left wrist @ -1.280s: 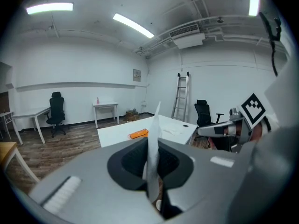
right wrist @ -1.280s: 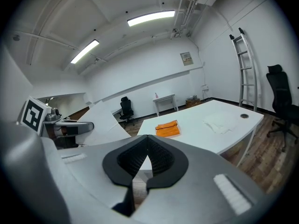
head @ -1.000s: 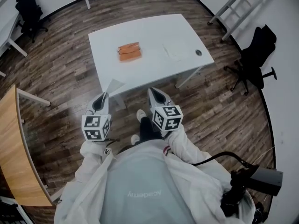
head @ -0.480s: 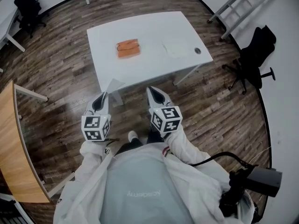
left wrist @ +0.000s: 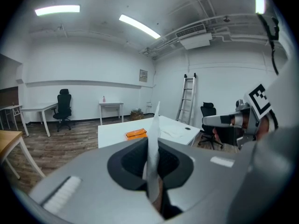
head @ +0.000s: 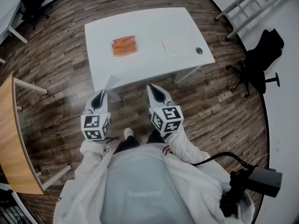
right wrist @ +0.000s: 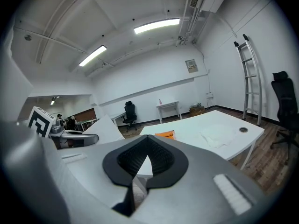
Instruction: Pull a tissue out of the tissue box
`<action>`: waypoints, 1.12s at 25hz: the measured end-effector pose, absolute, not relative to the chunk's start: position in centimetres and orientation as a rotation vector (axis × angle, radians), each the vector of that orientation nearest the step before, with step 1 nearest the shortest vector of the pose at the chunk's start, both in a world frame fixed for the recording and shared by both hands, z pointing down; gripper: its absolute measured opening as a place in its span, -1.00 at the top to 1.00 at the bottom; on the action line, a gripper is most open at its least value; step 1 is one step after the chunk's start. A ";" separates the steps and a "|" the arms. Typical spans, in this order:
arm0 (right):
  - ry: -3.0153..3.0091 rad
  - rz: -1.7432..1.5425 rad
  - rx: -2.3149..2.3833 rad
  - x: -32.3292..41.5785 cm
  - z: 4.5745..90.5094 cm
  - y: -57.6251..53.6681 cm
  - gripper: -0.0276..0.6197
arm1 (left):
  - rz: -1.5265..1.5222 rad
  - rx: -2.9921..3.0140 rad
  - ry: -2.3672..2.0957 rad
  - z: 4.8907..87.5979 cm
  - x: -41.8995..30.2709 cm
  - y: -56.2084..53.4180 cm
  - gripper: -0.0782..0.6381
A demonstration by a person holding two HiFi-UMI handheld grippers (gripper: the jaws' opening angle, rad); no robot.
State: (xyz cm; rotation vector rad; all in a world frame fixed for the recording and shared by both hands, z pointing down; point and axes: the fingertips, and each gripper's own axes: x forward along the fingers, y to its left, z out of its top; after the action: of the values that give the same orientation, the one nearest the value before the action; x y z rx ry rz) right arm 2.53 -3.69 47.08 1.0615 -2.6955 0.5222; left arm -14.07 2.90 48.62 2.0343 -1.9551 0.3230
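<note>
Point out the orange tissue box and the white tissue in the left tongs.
Flat orange tissue box (head: pixel 124 45): head view, top face.
Thin white paper tissue (left wrist: pixel 152 141): left gripper view, upright middle.

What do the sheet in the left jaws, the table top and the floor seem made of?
Sheet: thin white tissue paper, matte; seen edge-on it is a sliver.
Table top: smooth white laminate or painted board, likely; uniform surface.
Floor: dark plank pattern with grain, wood or wood-look vinyl; can't tell.
</note>
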 end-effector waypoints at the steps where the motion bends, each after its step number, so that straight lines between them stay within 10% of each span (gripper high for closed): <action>1: -2.696 0.524 1.055 3.1 47.1 -4.2 0.91 | 0.327 2.030 -1.963 48.5 -13.6 2.5 0.78; 28: -2.798 0.510 0.866 6.8 46.0 -12.1 0.92 | 0.372 1.919 -2.154 45.9 -9.0 -2.8 0.78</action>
State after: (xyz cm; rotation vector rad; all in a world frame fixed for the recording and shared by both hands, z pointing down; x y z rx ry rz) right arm 6.85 -12.09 45.96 0.8662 -2.7977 0.5099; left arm -8.99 -2.83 45.90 1.9191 -2.1537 0.3723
